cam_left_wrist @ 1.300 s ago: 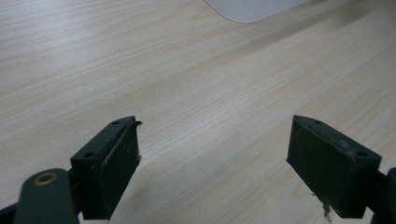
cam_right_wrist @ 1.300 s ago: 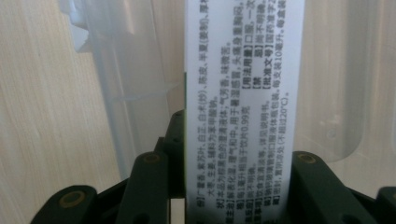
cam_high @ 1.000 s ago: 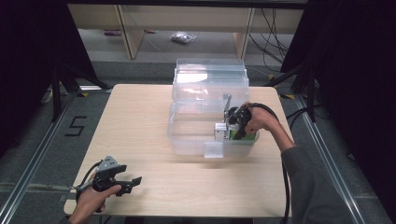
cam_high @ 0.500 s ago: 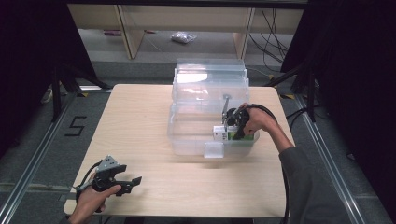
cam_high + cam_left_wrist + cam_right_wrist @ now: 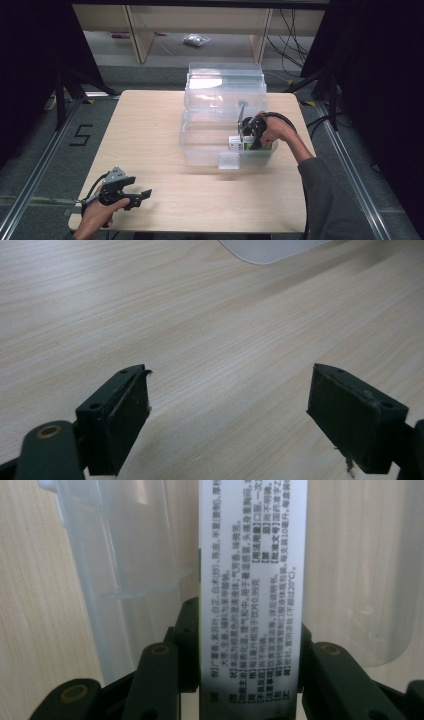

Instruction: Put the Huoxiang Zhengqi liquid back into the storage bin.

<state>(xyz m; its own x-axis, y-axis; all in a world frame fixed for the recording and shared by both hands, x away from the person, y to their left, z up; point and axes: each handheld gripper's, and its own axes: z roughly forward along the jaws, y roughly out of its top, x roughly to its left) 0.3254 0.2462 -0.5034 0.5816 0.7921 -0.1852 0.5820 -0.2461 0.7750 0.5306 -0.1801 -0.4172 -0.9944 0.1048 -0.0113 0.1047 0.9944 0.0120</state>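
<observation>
— High view first: right gripper sits at the clear plastic bin, front right corner, about four o'clock from the middle of the table. What's it got?

— A white carton, pinched between both pads. In the right gripper view its long axis runs twelve to six, printed face toward us.

— Both ends?

— Cut off top and bottom; the hand covers most of it from above.

— And the left gripper?

— Seven o'clock corner, jaws spread wide over bare wood, nothing between them.
</observation>
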